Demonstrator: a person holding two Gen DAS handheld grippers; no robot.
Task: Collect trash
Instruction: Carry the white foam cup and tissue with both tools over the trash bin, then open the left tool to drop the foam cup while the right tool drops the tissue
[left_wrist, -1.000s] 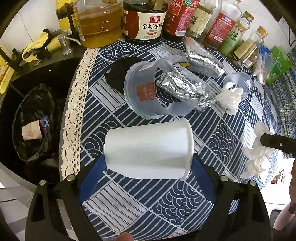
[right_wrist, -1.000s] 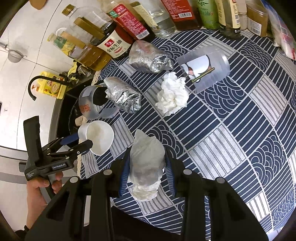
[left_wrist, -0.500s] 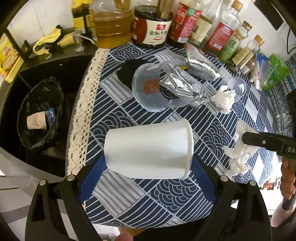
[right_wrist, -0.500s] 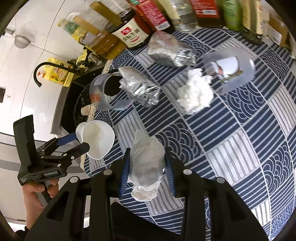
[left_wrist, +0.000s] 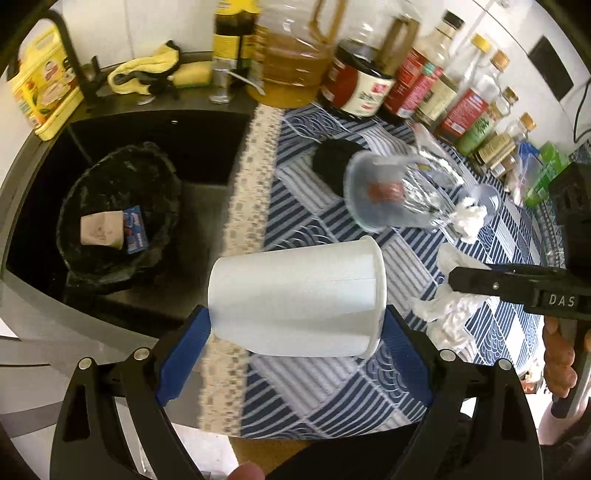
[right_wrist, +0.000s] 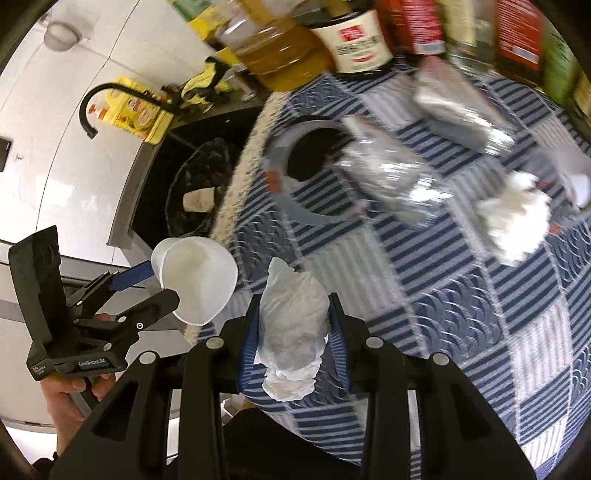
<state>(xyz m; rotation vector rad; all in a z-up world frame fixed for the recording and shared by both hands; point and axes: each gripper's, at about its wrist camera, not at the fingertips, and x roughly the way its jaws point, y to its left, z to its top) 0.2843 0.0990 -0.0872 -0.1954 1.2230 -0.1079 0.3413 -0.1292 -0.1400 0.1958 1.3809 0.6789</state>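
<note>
My left gripper (left_wrist: 295, 332) is shut on a white paper cup (left_wrist: 299, 295), held on its side over the table's left edge; it also shows in the right wrist view (right_wrist: 195, 277). My right gripper (right_wrist: 291, 328) is shut on a crumpled white tissue wad (right_wrist: 291, 332), also seen in the left wrist view (left_wrist: 443, 306). A black-lined trash bin (left_wrist: 118, 206) stands in the dark sink at the left, with a paper scrap inside. On the blue patterned tablecloth (left_wrist: 325, 387) lie a clear plastic cup (left_wrist: 373, 192), foil wrappers (right_wrist: 391, 177) and another tissue (right_wrist: 513, 218).
Oil and sauce bottles (left_wrist: 291, 59) line the back of the counter. A black faucet (left_wrist: 70, 48) and a yellow box (left_wrist: 40, 88) stand behind the sink. A yellow cloth (left_wrist: 147, 70) lies on the sink's rim. A small clear cup (left_wrist: 484, 195) lies at the right.
Both grippers have moved left toward the sink with the cup and the tissue still held. The bin is now nearer the middle of the left wrist view.
</note>
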